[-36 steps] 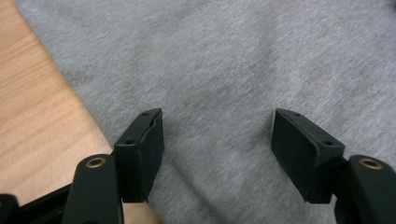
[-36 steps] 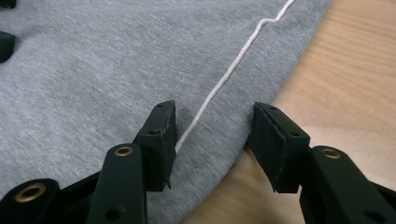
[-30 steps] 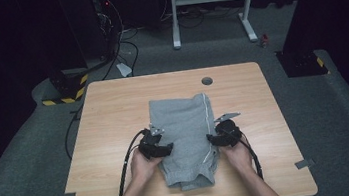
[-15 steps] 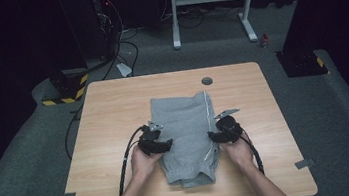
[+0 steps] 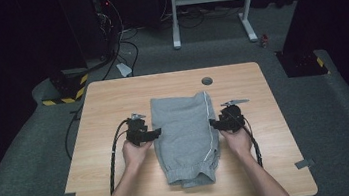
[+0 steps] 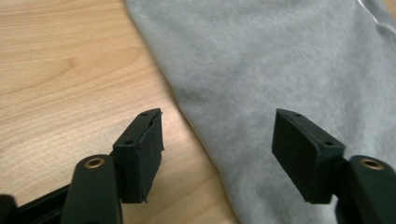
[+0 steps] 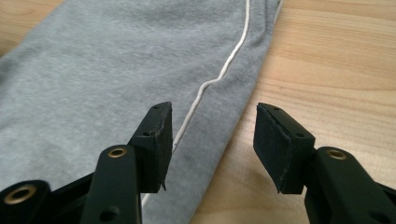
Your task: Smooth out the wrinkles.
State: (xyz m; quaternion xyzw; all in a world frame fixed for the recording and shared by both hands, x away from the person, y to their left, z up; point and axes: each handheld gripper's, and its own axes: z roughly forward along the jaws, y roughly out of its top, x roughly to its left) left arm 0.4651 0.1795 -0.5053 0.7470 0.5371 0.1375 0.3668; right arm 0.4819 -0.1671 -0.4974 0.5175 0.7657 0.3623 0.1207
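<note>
A pair of folded grey sweatpants lies in the middle of the wooden surface, its long axis running from the far side toward the person, with the elastic cuffs at the near end. A thin white stripe follows the garment's right edge.

The left claw is held at the garment's left edge, about halfway along its length, and the right claw is held at the right edge, directly opposite. Each claw points inward, across the long axis, so the cloth lies between the two.

In the left gripper view, the left claw is seen standing wide, and its jaws have just been opening. The garment's left edge passes between them, with bare wood under one pad and grey cloth under the other, but no cloth is pinched. In the right gripper view, the right claw is also parted, its jaws likewise just opening. The right edge is straddled, with the white stripe beside the inner pad, and nothing is clamped.

Neither hand is judged nearer, since both edges are flanked evenly. The coming move is judged to turn on each claw closing on its own edge, so that a fold across the long axis can be made.
</note>
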